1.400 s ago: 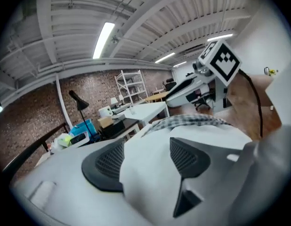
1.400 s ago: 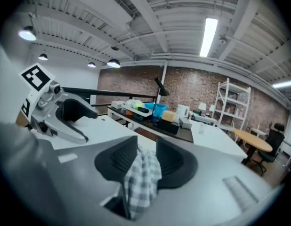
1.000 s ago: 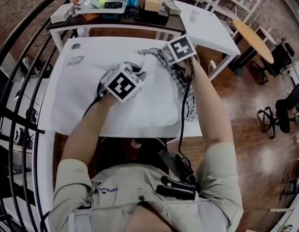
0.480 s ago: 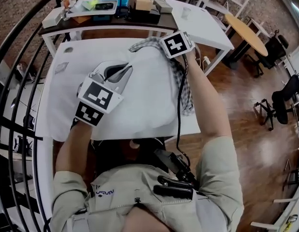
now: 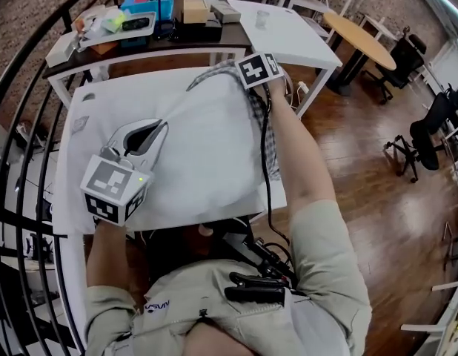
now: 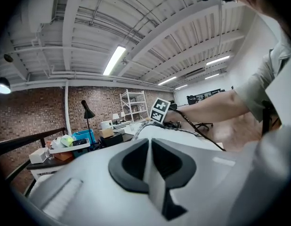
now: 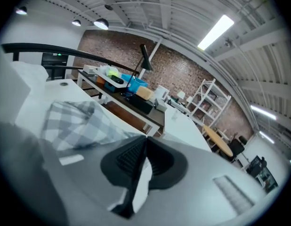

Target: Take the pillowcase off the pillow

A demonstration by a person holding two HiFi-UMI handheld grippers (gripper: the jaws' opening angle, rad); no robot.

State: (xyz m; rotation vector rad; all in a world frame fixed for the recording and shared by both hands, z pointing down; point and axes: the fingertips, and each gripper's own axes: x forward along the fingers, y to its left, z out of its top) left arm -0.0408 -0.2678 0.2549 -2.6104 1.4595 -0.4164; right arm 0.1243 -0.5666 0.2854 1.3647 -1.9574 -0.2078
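Observation:
A white pillow (image 5: pixel 207 154) lies on the white table (image 5: pixel 81 136), with checked cloth (image 5: pixel 270 132) bunched along its far and right edges. My left gripper (image 5: pixel 156 129) is over the pillow's left side. Its jaws have been closing, and they now pinch a fold of white cloth (image 6: pixel 152 173) lifted off the pillow. At the far right corner, under its marker cube (image 5: pixel 257 69), my right gripper (image 7: pixel 144 144) is shut on an edge of white cloth (image 7: pixel 138 182). The checked cloth (image 7: pixel 72 119) lies just beyond it.
A dark side table (image 5: pixel 140 39) with a blue bin (image 5: pixel 147 2) and boxes stands behind the work table. A second white table (image 5: pixel 288 35) is at the far right. A black railing (image 5: pixel 21 124) runs along the left. A cable (image 5: pixel 264 169) trails along my right arm.
My left gripper has drawn back toward the near left and risen, pulling white cloth up with it. My right gripper has moved outward to the pillow's far right corner.

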